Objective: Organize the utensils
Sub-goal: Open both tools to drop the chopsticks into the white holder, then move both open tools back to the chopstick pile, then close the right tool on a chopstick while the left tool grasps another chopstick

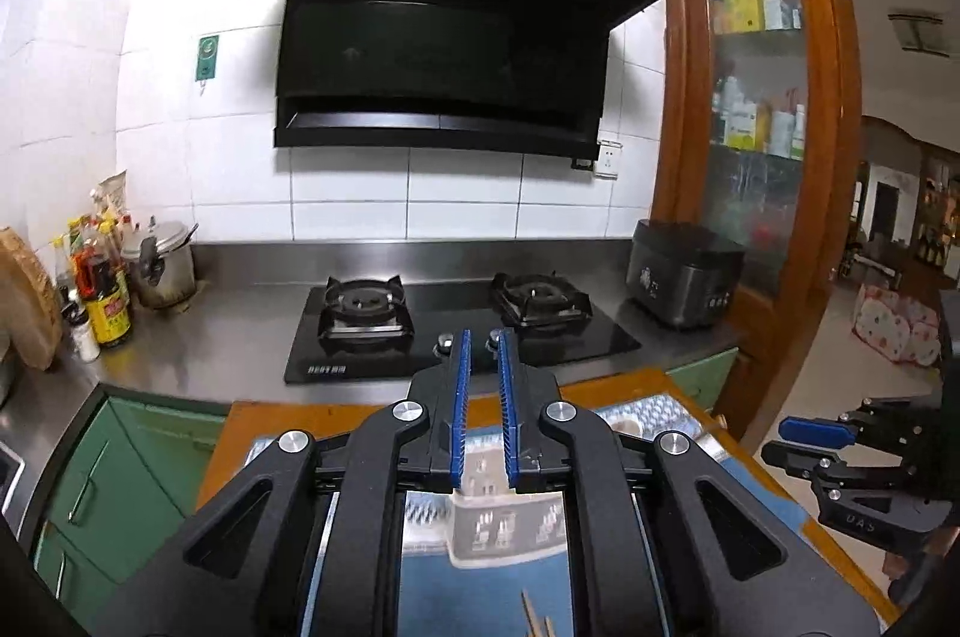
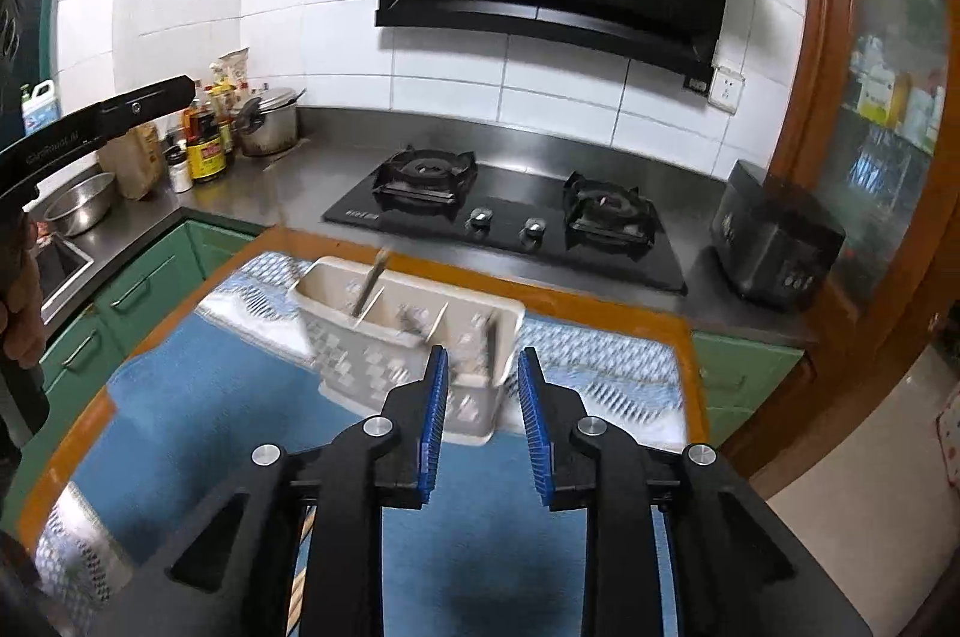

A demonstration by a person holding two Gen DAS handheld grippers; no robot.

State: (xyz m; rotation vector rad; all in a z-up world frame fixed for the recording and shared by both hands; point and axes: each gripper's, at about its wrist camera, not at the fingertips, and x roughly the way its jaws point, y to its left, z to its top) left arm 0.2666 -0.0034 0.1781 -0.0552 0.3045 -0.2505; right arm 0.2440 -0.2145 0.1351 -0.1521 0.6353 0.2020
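Far left in the right wrist view: part of the left gripper point(image 2: 96, 121) and a hand point(image 2: 21, 295) on its handle, above a steel bowl point(image 2: 81, 202) on the counter. Seen from its own camera, left gripper point(image 1: 483, 337) released, jaws a narrow slit apart with nothing between them, aimed over the table toward the gas hob point(image 1: 456, 325). At the near edge of that view, pale wooden chopstick tips point(image 1: 537, 622) poking up beneath the gripper body, lying on the blue mat point(image 1: 492, 595); likely light, stiff and smooth, prone to roll or skid, so best pinched across the shafts near mid-length, both together if possible. Centre of the table: beige perforated utensil caddy point(image 2: 408, 337), upright on the mat at the far side, divided into compartments, a grey handle point(image 2: 369, 283) leaning in the left one and other pieces too blurred to name. Probably thin plastic, light and easy to tip, so no pushing against its wall when dropping anything in. Right gripper point(image 2: 483, 355) just near of the caddy's right end, jaws parted wider, empty, no contact visible. Further right: a dark rice cooker point(image 2: 774, 241) on the counter, well apart.
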